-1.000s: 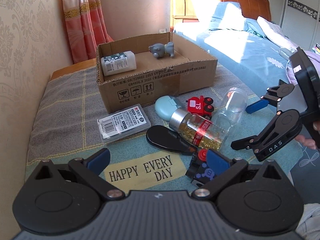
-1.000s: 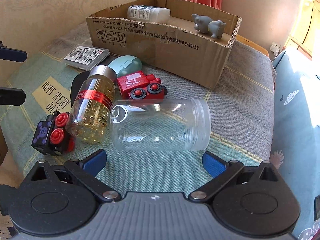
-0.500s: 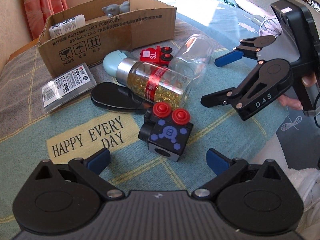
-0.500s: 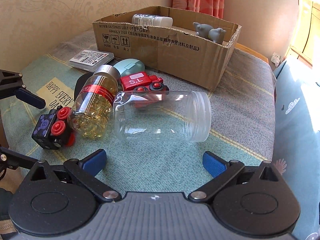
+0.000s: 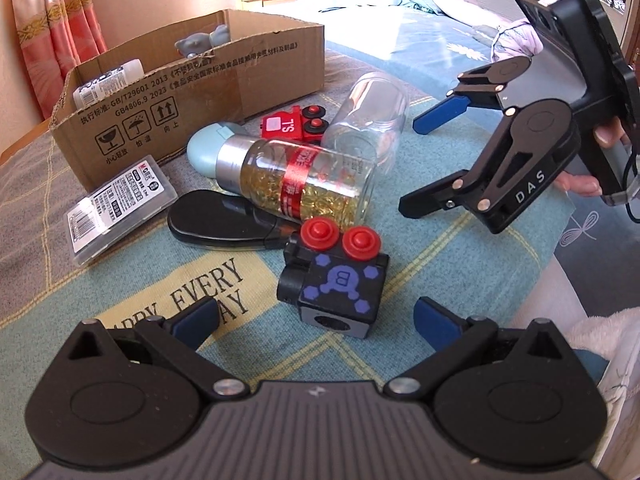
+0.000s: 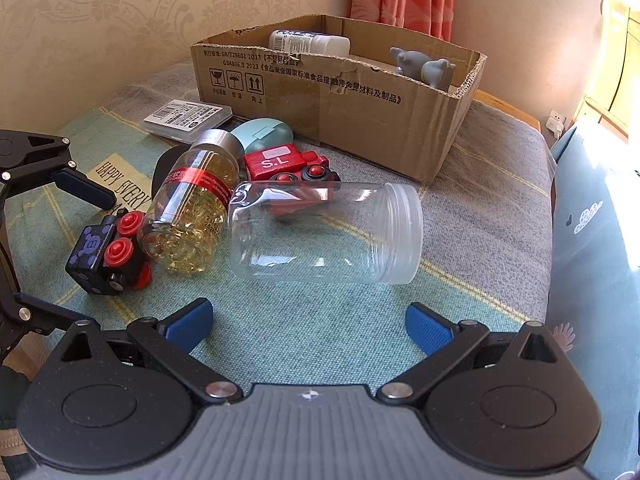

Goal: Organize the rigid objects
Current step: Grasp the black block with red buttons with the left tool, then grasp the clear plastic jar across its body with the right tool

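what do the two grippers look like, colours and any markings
Both are matte black linkage frames with silver rivets and blue pads on the fingertips. The right gripper bears white "DAS" lettering, a grey handle and a black cable. The left gripper has a ribbed grey body.

The black cube-shaped toy block (image 5: 336, 284) bore purple hexagon markings and two red round knobs. At its twelve o'clock, the clear glass bottle (image 5: 296, 180) showed golden capsules, a red label band and a silver cap. The checked teal-and-yellow cloth (image 6: 320, 328) carried black lettering on a cream patch. The brown cardboard box (image 6: 340, 96) had black print.
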Demonstrator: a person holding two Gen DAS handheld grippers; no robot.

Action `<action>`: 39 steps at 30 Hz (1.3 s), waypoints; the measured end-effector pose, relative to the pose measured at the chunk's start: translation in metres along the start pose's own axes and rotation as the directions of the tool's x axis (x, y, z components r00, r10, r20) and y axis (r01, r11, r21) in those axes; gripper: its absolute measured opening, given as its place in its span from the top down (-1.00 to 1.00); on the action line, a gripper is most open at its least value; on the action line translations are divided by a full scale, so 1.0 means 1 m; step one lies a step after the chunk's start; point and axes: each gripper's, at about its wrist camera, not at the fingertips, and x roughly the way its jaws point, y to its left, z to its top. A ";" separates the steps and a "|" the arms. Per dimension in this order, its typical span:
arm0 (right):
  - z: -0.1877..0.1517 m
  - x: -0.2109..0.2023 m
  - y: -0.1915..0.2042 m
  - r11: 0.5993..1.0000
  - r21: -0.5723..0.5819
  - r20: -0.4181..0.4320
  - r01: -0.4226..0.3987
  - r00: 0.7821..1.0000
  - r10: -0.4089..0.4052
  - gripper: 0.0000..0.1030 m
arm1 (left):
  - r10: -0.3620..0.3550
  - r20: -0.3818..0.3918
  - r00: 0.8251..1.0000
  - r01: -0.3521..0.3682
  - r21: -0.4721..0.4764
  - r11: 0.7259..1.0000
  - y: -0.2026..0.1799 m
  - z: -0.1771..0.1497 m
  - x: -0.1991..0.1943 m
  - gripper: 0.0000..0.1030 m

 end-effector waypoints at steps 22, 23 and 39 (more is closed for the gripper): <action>0.001 0.001 0.001 1.000 0.003 -0.002 0.002 1.000 -0.002 -1.00 | -0.064 0.077 0.995 0.059 0.069 0.996 0.002 -0.004 -0.011 0.03; 0.001 0.001 0.001 1.000 0.007 0.001 0.005 1.000 -0.005 -1.00 | -0.057 0.077 0.995 0.053 0.057 0.997 0.004 -0.005 -0.012 0.03; 0.024 -0.011 0.005 0.995 0.033 0.055 0.098 0.994 -0.099 -1.00 | 0.057 0.104 0.993 -0.043 -0.135 0.990 0.039 -0.024 -0.026 0.03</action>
